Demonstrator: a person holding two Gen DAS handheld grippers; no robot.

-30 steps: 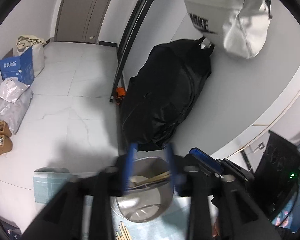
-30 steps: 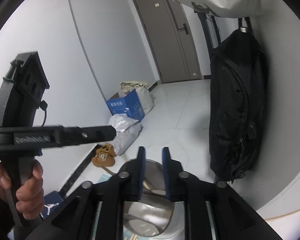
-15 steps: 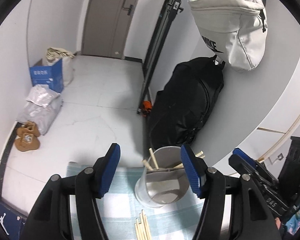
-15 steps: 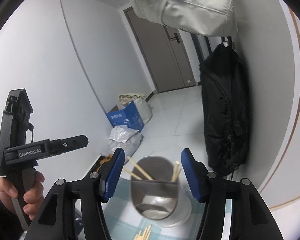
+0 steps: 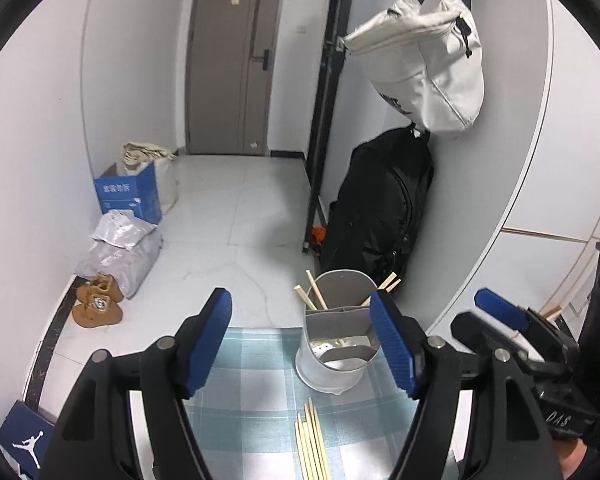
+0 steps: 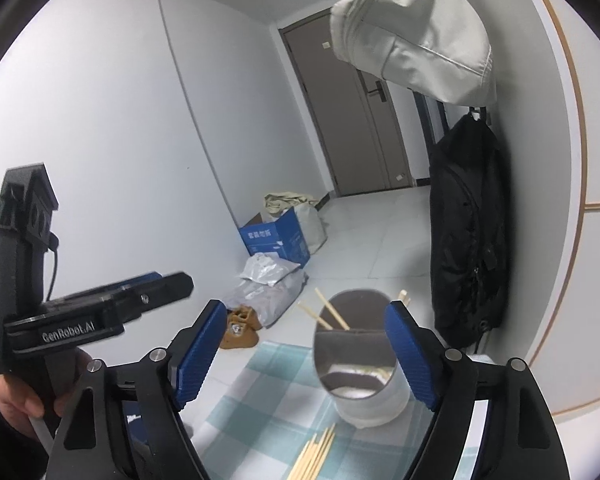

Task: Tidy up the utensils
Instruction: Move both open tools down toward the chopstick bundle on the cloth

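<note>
A grey metal utensil holder (image 5: 336,344) stands on a blue-checked cloth (image 5: 260,408), with several wooden chopsticks (image 5: 314,294) standing in it. A bundle of loose wooden chopsticks (image 5: 312,444) lies on the cloth in front of it. My left gripper (image 5: 300,344) is open and empty, held above the cloth just before the holder. My right gripper (image 6: 306,354) is open and empty, with the holder (image 6: 360,364) just beyond its right finger and the loose chopsticks (image 6: 314,456) below it. The left gripper (image 6: 100,304) shows at the left in the right wrist view.
The table's far edge lies just behind the holder, with white floor below. A black backpack (image 5: 380,204) and a white bag (image 5: 424,64) hang on the right wall. A blue box (image 5: 128,196), plastic bags (image 5: 120,248) and brown shoes (image 5: 98,306) sit on the floor at left.
Both grippers have opened wide and pulled back and up from the holder. The holder and the loose chopsticks on the cloth have come into fuller view.
</note>
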